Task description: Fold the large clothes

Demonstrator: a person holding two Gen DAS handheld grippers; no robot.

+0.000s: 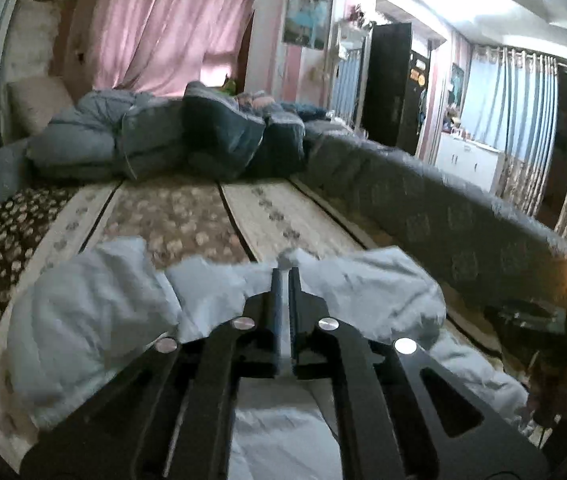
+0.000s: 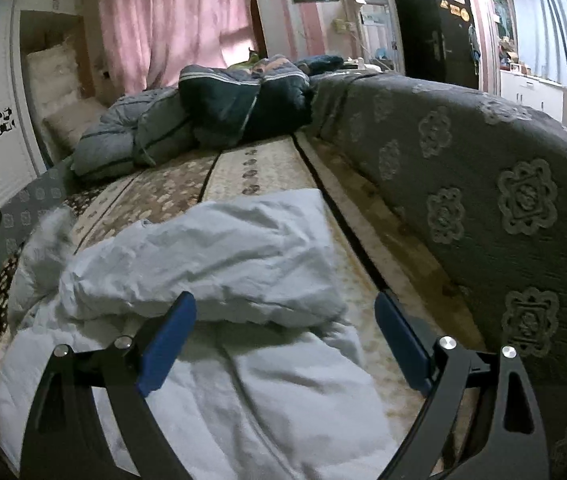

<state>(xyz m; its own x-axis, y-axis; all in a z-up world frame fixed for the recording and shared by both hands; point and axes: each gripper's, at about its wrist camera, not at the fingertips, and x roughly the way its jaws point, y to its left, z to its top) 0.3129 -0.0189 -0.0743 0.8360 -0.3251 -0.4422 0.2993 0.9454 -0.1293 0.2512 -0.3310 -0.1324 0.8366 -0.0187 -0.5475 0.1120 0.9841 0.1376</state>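
The big pale blue garment (image 2: 219, 264) lay on the bed (image 2: 267, 168), on the brown and cream patterned cover, close in front of both hands; it ran long from the near edge away toward the heap of dark blue quilts (image 2: 223, 108) at the far end, with a puffy folded part lying across the top of it. The left gripper (image 1: 283, 276) had its fingers (image 1: 277, 292) almost together, with only a thin gap between them; a small tuft of the pale cloth showed right at their tips, and a strip of it seemed to run down the gap, so it looked like they were pinching an edge of the garment, though the picture was blurred there; the cloth spread out to both sides of that pinch. The right gripper (image 2: 285, 340) had its blue fingers (image 2: 167, 348) spread wide with nothing between them; it hung just over the near part of the garment, and the folded bump lay straight ahead of it, between the two fingers' lines. The grey flowered sofa back (image 2: 483, 184) stood close along the right side; so the right hand looked nearer to the loose part, and I think it would need to go forward and down to catch it.
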